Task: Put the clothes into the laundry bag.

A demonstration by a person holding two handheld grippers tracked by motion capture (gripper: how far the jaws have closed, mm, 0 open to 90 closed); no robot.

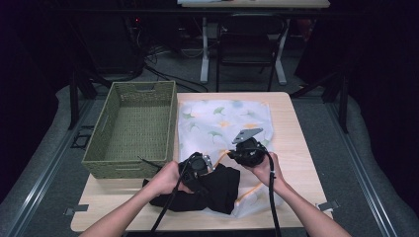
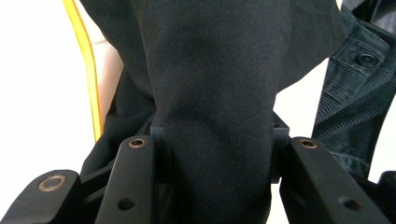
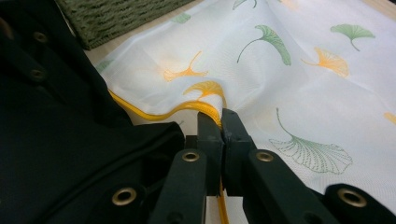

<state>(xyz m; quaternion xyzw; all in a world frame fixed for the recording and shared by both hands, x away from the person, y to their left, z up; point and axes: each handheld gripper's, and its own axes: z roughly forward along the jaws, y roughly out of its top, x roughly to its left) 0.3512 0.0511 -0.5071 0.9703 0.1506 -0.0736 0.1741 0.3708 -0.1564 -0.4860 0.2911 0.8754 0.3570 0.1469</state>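
A black garment (image 1: 217, 195) lies crumpled at the table's front, partly on a white bag (image 1: 222, 121) printed with green and orange ginkgo leaves. My left gripper (image 1: 205, 167) is shut on a bunched fold of the black garment (image 2: 210, 70), which fills the gap between its jaws (image 2: 217, 135). My right gripper (image 1: 231, 154) is shut on the bag's yellow-trimmed edge (image 3: 154, 114) and pinches it at the jaw tips (image 3: 221, 119). The white bag (image 3: 303, 79) spreads out beyond, and the black garment (image 3: 56, 154) lies to the left of that edge.
A green woven basket (image 1: 128, 170) stands on the table's left half, and its corner (image 3: 116, 18) reaches into the right gripper view. A dark ribbed piece of cloth with a button (image 2: 355, 93) hangs to the right of the left gripper. Bare wood runs along the table's right edge (image 1: 296, 148).
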